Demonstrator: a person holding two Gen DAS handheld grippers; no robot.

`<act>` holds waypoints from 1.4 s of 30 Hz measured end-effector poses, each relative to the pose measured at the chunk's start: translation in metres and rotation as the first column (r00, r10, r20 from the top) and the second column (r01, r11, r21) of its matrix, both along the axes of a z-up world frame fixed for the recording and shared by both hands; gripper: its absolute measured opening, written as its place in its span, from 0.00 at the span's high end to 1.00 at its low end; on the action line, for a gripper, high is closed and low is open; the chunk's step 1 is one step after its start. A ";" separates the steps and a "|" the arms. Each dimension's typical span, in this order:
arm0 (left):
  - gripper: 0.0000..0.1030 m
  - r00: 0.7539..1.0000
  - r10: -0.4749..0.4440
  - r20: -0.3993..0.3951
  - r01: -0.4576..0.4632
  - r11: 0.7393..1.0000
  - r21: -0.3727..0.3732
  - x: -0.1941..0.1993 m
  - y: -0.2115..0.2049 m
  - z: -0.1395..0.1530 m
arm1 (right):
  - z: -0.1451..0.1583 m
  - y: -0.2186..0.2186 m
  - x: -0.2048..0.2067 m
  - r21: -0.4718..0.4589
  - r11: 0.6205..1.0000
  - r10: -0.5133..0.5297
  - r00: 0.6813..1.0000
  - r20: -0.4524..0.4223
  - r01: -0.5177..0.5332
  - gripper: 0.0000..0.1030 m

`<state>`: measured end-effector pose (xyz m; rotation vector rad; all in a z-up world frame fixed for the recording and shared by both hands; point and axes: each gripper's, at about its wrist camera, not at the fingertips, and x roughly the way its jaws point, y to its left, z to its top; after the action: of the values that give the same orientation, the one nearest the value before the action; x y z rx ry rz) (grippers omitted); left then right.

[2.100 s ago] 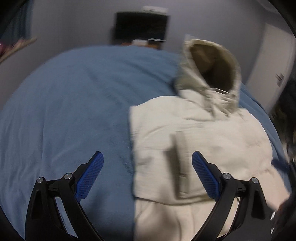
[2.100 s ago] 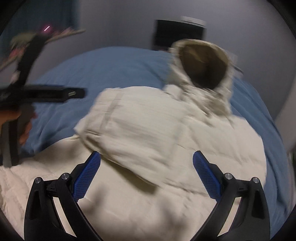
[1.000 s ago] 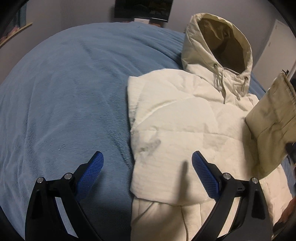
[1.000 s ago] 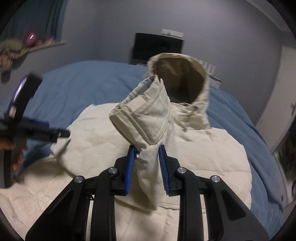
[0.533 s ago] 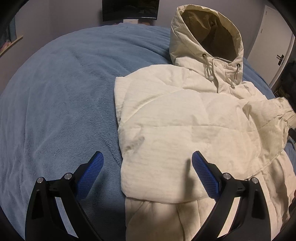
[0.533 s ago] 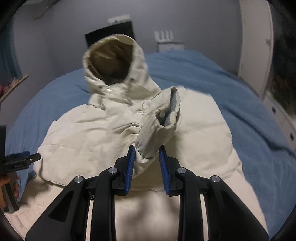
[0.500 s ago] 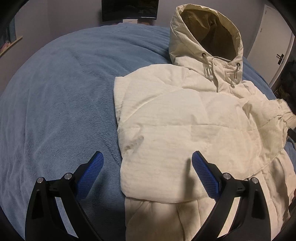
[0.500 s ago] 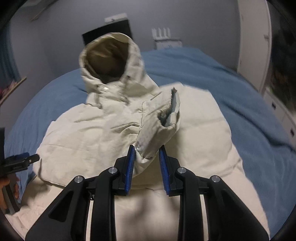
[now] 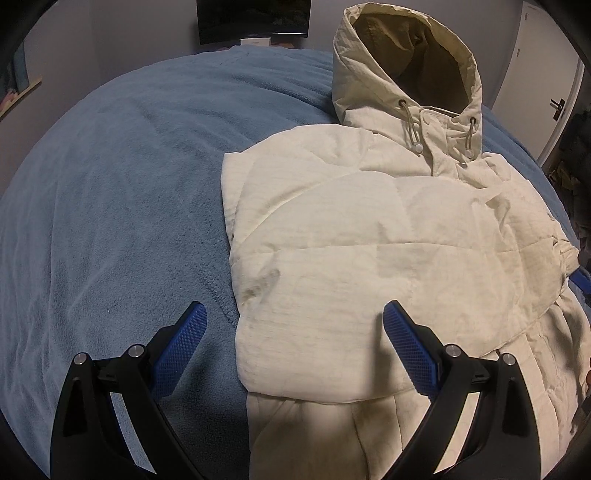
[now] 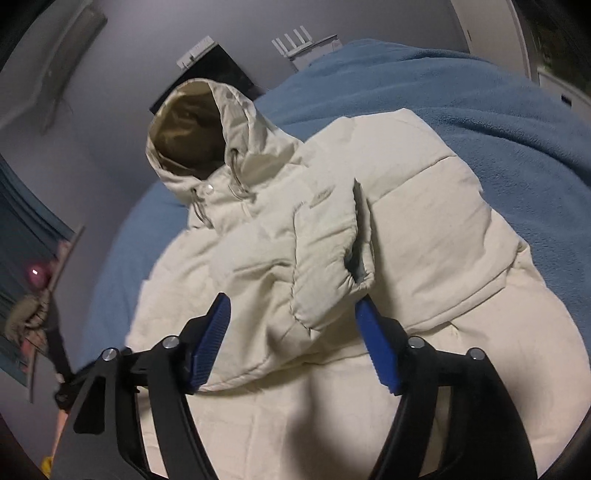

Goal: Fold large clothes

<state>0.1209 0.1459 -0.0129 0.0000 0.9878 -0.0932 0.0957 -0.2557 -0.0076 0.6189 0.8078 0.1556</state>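
Jacket (image 9: 369, 266): cream puffer w/ hood, laid front-up on the bed; body is seen centre to 3 o'clock in left wrist view, filling the centre in right wrist view.
Hood (image 9: 406, 74): propped open at 1 o'clock in left view, tan lining shown; two drawcords w/ toggles hang below the opening.
Sleeves: one sleeve (image 9: 314, 332) is folded across the chest, its edge lying at 6 o'clock in left view; the other sleeve (image 10: 325, 258) is draped over the front, cuff opening seen near centre of right view.
Left claw (image 9: 291, 350): held wide open, nothing gripped; one blue pad is over the blanket, the other over the folded sleeve. Contact w/ fabric can't be told.
Right claw (image 10: 295, 339): spread open, sleeve cuff lying between the blue pads; the 3 o'clock pad looks touching or just beside the cuff, the other apart from it.
Bed (image 9: 110, 184): covered by a blue fleece blanket, softly creased, bare from 9 to 11 o'clock in left view.
Room: grey walls; dark screen (image 9: 255, 18) at 12 o'clock behind the bed; white door (image 9: 546, 81) w/ dark handle at 2 o'clock; white router w/ antennas (image 10: 303, 42) at 12 o'clock in right view; wall shelf w/ blurred items at 9 o'clock there.
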 end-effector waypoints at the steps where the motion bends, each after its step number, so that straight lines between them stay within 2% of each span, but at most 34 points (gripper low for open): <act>1: 0.10 1.000 -0.001 0.001 0.001 1.000 0.002 0.000 -0.001 0.000 | -0.002 -0.002 0.001 0.017 1.000 -0.002 1.000 -0.003 0.002 0.34; 8: 0.10 1.000 -0.020 -0.002 0.020 1.000 0.017 -0.001 -0.006 -0.002 | -0.031 -0.011 0.017 0.108 0.993 -0.032 0.994 -0.103 0.043 0.34; 9: 0.10 1.000 -0.024 -0.006 0.024 1.000 0.020 -0.001 -0.007 -0.003 | -0.036 -0.012 0.018 0.132 0.990 -0.034 0.994 -0.109 0.048 0.37; 10: 0.10 1.000 -0.028 -0.009 0.028 0.999 0.022 0.000 -0.007 -0.004 | -0.038 -0.011 0.018 0.159 0.986 -0.040 0.994 -0.102 0.056 0.46; 11: 0.10 0.999 -0.030 -0.011 0.030 0.999 0.024 0.000 -0.007 -0.005 | -0.037 -0.012 0.017 0.152 0.986 -0.053 0.994 -0.101 0.068 0.67; 13: 0.10 0.999 -0.031 -0.016 0.032 0.999 0.026 0.001 -0.008 -0.007 | -0.026 -0.008 0.013 0.113 0.990 -0.075 0.996 -0.058 0.081 0.79; 15: 0.10 1.000 -0.028 -0.014 0.028 0.999 0.027 0.001 -0.007 -0.008 | -0.005 -0.005 0.007 0.045 0.996 -0.083 0.997 0.005 0.082 0.85; 19: 0.10 1.000 -0.014 -0.008 0.014 1.000 0.016 0.001 -0.004 -0.006 | 0.034 -0.005 -0.011 -0.045 0.995 -0.084 0.990 0.113 0.090 0.86; 22: 0.10 1.000 -0.014 -0.014 0.014 1.000 0.014 0.001 -0.004 -0.007 | 0.040 -0.010 -0.021 -0.088 0.991 -0.093 0.989 0.113 0.103 0.86; 25: 0.10 1.000 -0.018 -0.018 0.018 1.000 0.018 0.001 -0.005 -0.007 | 0.022 -0.014 -0.022 -0.119 0.988 -0.097 0.994 0.046 0.102 0.86; 27: 0.10 1.000 -0.021 -0.022 0.021 1.000 0.022 0.001 -0.005 -0.009 | 0.000 -0.017 -0.019 -0.129 0.987 -0.097 0.995 -0.029 0.092 0.86; 30: 0.10 0.999 -0.024 -0.034 0.025 0.999 0.027 0.002 -0.006 -0.012 | -0.027 -0.023 -0.013 -0.108 0.990 -0.101 0.989 -0.106 0.090 0.86; 39: 0.10 0.999 -0.037 -0.033 0.039 0.998 0.046 0.000 -0.011 -0.014 | -0.028 -0.020 -0.011 -0.143 0.988 -0.082 0.989 -0.122 0.064 0.85; 40: 0.10 0.999 -0.040 -0.029 0.041 0.998 0.050 0.000 -0.012 -0.014 | -0.028 -0.021 -0.013 -0.147 0.987 -0.083 0.989 -0.122 0.064 0.83; 41: 0.10 0.999 -0.042 -0.023 0.043 0.998 0.053 -0.001 -0.013 -0.013 | -0.024 -0.022 -0.014 -0.171 0.983 -0.096 0.988 -0.124 0.074 0.75; 42: 0.10 0.999 -0.044 -0.018 0.045 0.997 0.055 -0.002 -0.014 -0.012 | -0.021 -0.022 -0.012 -0.198 0.976 -0.113 0.986 -0.119 0.088 0.63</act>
<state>0.1194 0.1324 -0.0248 0.0719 1.0069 -0.1068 0.0841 -0.2781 -0.0284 0.4891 0.9029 -0.0556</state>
